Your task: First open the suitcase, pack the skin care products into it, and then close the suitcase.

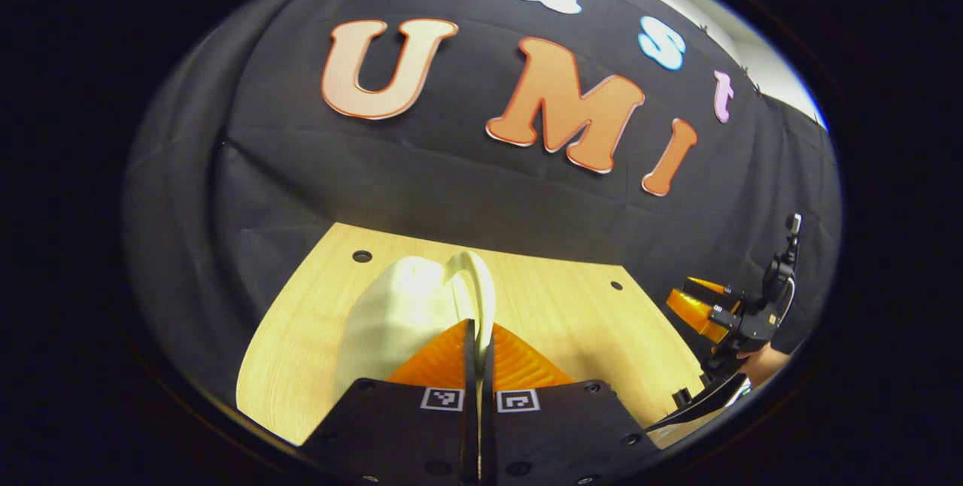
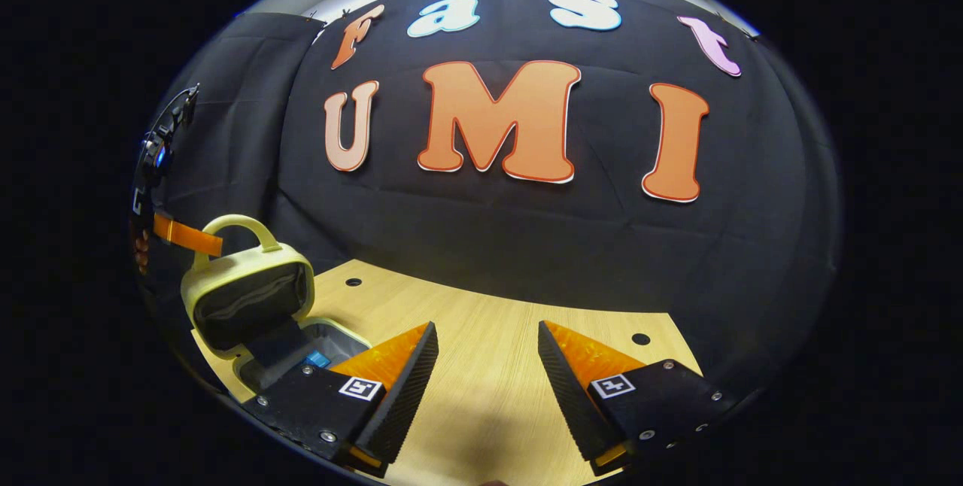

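The left gripper (image 1: 477, 335) is clamped on the lid (image 2: 252, 298) of the little suitcase (image 2: 301, 354), at the bench's (image 2: 481, 350) left edge. The right gripper's (image 2: 487, 381) fingers are apart, empty. Closing comes next, I think: lower the lid gently.

One suitcase (image 2: 248, 294), one table (image 2: 481, 350), two tools: left (image 1: 478, 335), right (image 2: 487, 366).

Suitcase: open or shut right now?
Open. In the right gripper view the suitcase has its lid raised upright, dark lining facing out, and the base compartment exposed with a blue item inside.
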`<move>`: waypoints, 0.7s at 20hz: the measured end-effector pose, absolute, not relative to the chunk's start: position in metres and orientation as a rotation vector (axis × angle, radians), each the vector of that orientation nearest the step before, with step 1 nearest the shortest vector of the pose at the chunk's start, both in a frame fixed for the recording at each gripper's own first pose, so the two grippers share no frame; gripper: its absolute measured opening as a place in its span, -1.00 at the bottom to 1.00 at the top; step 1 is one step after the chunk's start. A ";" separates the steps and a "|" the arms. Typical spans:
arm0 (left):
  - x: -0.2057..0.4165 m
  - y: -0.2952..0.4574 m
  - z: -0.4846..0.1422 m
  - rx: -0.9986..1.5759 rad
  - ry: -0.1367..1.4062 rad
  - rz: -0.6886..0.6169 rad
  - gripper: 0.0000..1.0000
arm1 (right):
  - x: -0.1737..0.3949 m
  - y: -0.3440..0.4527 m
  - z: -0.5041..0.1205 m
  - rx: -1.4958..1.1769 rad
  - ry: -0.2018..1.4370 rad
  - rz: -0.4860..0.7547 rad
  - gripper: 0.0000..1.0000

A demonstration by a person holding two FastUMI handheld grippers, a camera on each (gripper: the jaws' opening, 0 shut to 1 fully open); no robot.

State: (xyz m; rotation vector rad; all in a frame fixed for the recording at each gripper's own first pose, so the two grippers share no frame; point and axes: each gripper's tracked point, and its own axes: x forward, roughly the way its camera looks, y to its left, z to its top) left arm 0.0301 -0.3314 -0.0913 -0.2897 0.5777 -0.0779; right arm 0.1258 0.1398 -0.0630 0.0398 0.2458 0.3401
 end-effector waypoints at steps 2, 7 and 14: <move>0.037 -0.361 -0.101 -0.281 0.607 -0.109 -0.96 | 0.127 0.131 -0.068 0.042 0.249 0.335 0.71; 0.046 -0.409 -0.131 -0.223 0.685 -0.141 -0.97 | 0.126 0.108 -0.080 0.036 0.255 0.316 0.72; 0.052 -0.465 -0.196 -0.036 0.800 -0.170 -0.96 | 0.119 0.083 -0.099 0.035 0.286 0.293 0.72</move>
